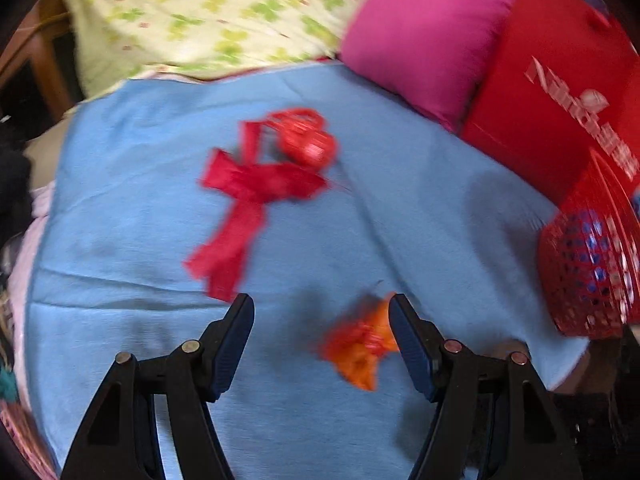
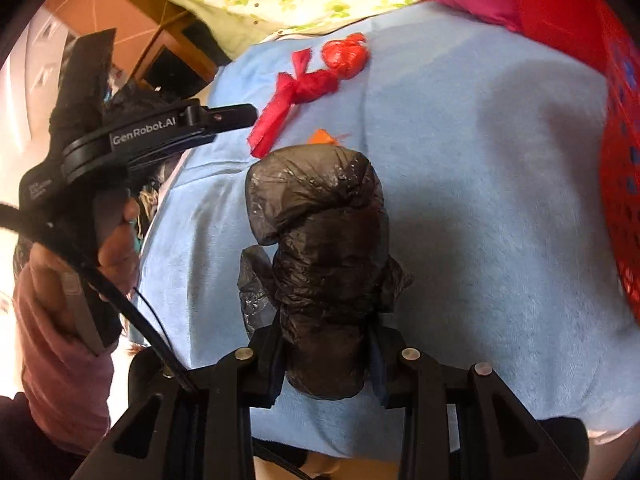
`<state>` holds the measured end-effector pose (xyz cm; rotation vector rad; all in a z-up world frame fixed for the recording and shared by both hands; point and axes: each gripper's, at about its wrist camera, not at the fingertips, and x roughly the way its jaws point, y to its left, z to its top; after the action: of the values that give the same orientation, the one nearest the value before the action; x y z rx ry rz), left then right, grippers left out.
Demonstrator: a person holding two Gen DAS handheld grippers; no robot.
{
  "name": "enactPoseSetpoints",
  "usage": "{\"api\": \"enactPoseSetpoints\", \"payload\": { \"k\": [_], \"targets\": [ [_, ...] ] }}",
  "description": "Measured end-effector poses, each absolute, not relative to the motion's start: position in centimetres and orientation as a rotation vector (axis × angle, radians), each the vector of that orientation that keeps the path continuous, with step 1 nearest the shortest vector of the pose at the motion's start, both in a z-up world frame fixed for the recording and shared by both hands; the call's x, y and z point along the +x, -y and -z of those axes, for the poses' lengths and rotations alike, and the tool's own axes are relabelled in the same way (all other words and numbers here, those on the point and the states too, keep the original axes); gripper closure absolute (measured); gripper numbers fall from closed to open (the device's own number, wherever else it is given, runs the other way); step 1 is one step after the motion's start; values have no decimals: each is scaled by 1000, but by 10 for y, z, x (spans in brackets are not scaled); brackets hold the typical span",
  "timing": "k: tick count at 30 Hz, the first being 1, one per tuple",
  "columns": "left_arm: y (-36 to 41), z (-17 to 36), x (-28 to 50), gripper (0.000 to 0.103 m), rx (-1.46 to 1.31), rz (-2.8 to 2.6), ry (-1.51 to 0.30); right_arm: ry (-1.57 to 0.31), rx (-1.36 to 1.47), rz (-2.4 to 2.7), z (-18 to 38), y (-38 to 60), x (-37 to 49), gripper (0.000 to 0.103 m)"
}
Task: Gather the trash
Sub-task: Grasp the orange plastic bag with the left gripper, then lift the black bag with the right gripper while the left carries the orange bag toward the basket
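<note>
My right gripper [image 2: 326,340] is shut on a rolled black plastic bag [image 2: 320,236] and holds it over the blue cloth [image 2: 480,160]. My left gripper [image 1: 322,310] is open above the cloth, with a crumpled orange wrapper [image 1: 360,350] lying between its fingers, close to the right one. A knotted red plastic bag [image 1: 256,184] lies further away on the cloth, with a red ball-shaped bundle [image 1: 308,140] beside it. Both red pieces show in the right wrist view [image 2: 308,84] too. The left gripper's body [image 2: 160,128] shows at the left of the right wrist view.
A red mesh basket [image 1: 588,264] stands at the cloth's right edge, also in the right wrist view [image 2: 624,160]. A pink cushion [image 1: 428,36] and a red bag with white lettering [image 1: 560,92] lie at the back right. A flowered blanket [image 1: 200,12] lies behind the cloth.
</note>
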<state>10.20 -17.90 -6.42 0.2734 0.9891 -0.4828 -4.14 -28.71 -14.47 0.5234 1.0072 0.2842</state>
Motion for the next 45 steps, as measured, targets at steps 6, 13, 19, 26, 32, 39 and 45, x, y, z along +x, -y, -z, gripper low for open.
{"api": "enactPoseSetpoints", "payload": {
  "k": [6, 13, 19, 26, 32, 39, 45],
  "targets": [
    [199, 96, 98, 33, 355, 513, -1045, -1021, 591, -252, 159, 301, -47, 67],
    [192, 107, 90, 66, 277, 563, -1062, -992, 538, -221, 147, 292, -50, 67],
    [171, 80, 70, 67, 250, 512, -991, -922, 471, -201, 120, 283, -59, 67],
    [138, 31, 30, 67, 211, 451, -879, -843, 416, -200, 86, 271, -74, 67],
    [123, -11, -4, 67, 206, 411, -760, -770, 365, -210, 54, 258, -86, 67],
    [116, -47, -33, 67, 177, 413, -670, -698, 323, -215, 24, 249, -105, 67],
    [111, -64, -52, 67, 170, 422, -628, -654, 305, -215, 5, 244, -118, 67]
  ]
}}
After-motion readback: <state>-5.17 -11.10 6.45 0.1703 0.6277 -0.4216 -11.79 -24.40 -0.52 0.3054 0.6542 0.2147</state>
